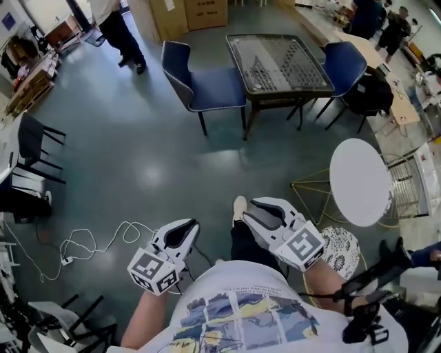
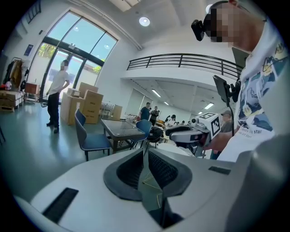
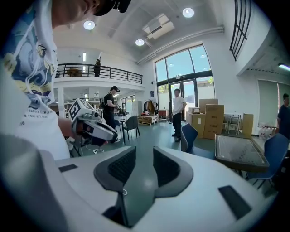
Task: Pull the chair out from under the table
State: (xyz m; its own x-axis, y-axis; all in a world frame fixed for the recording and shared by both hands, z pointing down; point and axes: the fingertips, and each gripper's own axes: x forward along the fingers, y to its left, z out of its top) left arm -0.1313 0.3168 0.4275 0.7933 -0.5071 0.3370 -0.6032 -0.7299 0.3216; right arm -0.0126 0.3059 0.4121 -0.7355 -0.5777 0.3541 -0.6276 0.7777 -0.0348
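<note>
A blue chair (image 1: 203,86) stands on the floor far ahead, at the left side of a glass-topped table (image 1: 275,62), turned slightly away from it. A second blue chair (image 1: 344,65) sits at the table's right side. Both grippers are held low and close to the person's body, well short of the chair. My left gripper (image 1: 187,229) is shut with nothing in it; its view shows the chair (image 2: 90,136) and table (image 2: 122,129) in the distance. My right gripper (image 1: 258,210) is open and empty, and its view has the chair (image 3: 189,135) and table (image 3: 240,156) at right.
A round white table (image 1: 360,180) with a gold wire stand is at the right. A white cable (image 1: 89,241) loops over the floor at the left. Black chairs (image 1: 34,148) stand at the left edge, cardboard boxes (image 1: 189,14) and a standing person (image 1: 117,27) at the back.
</note>
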